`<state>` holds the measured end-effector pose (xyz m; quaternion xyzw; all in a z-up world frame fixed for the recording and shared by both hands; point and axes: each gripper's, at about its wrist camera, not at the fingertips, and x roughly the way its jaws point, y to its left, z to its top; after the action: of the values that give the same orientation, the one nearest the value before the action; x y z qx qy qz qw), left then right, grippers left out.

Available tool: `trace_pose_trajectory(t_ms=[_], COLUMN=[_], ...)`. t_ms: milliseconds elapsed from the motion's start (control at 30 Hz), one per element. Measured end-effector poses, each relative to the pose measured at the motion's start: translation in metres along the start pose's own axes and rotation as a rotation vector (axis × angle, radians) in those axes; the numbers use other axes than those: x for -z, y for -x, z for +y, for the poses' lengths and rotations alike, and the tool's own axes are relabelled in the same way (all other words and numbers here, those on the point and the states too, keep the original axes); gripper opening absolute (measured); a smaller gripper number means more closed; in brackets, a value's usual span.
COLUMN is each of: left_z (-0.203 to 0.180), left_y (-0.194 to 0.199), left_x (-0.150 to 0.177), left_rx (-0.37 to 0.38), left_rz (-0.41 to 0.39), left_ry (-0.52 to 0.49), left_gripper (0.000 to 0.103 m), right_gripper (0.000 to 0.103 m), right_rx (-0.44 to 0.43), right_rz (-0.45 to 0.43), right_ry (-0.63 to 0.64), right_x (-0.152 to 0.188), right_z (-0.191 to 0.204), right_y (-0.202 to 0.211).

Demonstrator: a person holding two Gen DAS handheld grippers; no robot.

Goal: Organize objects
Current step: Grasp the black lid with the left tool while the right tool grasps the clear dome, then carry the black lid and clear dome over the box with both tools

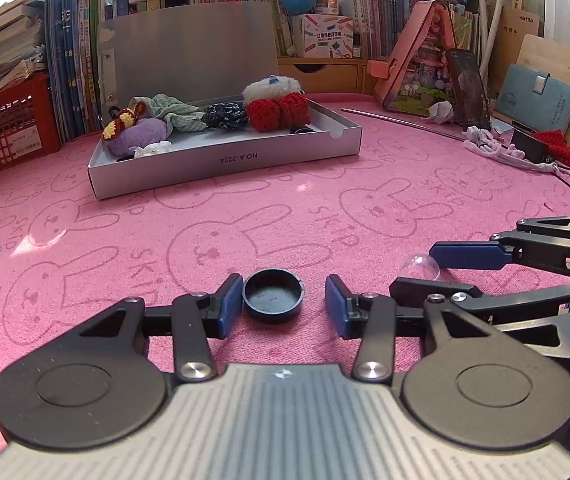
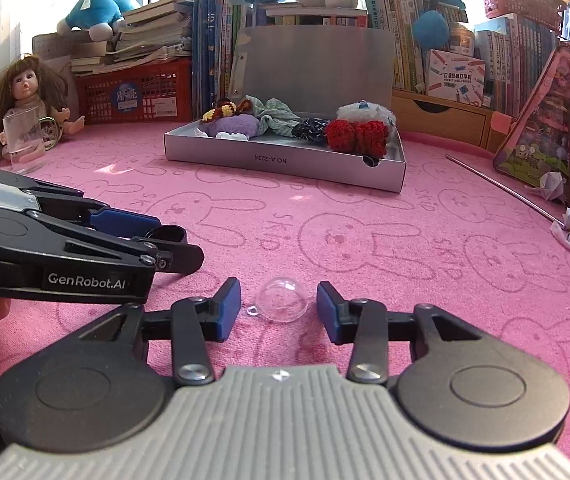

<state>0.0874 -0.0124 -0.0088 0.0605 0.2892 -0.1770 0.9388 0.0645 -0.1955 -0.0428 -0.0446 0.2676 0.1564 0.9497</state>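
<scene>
A round black cap [image 1: 273, 295] lies on the pink mat between the open blue pads of my left gripper [image 1: 283, 305], close to the left pad. A clear plastic dome [image 2: 281, 299] lies on the mat between the open pads of my right gripper [image 2: 279, 307], touching neither. The dome also shows in the left wrist view [image 1: 419, 267], next to the right gripper [image 1: 425, 276]. The left gripper [image 2: 165, 246] shows in the right wrist view around the cap [image 2: 167, 235]. A grey open box [image 1: 221, 162] at the back holds crocheted and fabric items.
A red basket [image 1: 9, 128], books and plush toys line the back. A doll [image 2: 31, 96] and a clear cup [image 2: 25, 140] stand at the far left. A thin metal rod [image 2: 501, 188], a phone on a stand [image 1: 469, 88] and a blue notebook [image 1: 535, 98] are at the right.
</scene>
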Motion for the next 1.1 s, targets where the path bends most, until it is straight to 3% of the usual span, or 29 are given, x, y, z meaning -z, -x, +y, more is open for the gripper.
trace_pose_trajectory(t_ms=[100,267,500,633,800,833,933,1100], left_z=[-0.001,-0.005,-0.005,-0.007,-0.006,-0.006,-0.006,-0.006], left_y=[0.0,0.005,0.006,0.006,0.005,0.005,0.006,0.006], left_x=[0.001,0.003,0.003,0.004,0.005,0.005,0.005,0.005], left_rx=[-0.004,-0.007,0.0,-0.007,-0.008,-0.008,-0.007,-0.008], left_rz=[-0.005,-0.013,-0.012,-0.012,-0.013,-0.013,-0.013,-0.015], left_ry=[0.004,0.013,0.032,0.019,0.023,0.021,0.017,0.016], left_gripper=[0.05,0.038,0.038,0.038,0.038,0.038,0.038,0.038], right_gripper=[0.058,0.044,0.036,0.036,0.044,0.054,0.061,0.067], right_rx=[-0.002,-0.005,0.038,0.049,0.052,0.042,0.009,-0.064], right_rz=[-0.004,-0.005,-0.001,-0.002,-0.02,-0.026,-0.029,0.011], right_ry=[0.016,0.006,-0.03,-0.027,0.003,0.01,0.055,0.11], right_x=[0.002,0.001,-0.002,-0.001,0.0,-0.001,-0.004,-0.009], right_z=[0.002,0.003,0.001,0.002,0.005,0.005,0.003,-0.007], right_y=[0.001,0.002,0.001,0.0,0.002,0.004,0.008,0.007])
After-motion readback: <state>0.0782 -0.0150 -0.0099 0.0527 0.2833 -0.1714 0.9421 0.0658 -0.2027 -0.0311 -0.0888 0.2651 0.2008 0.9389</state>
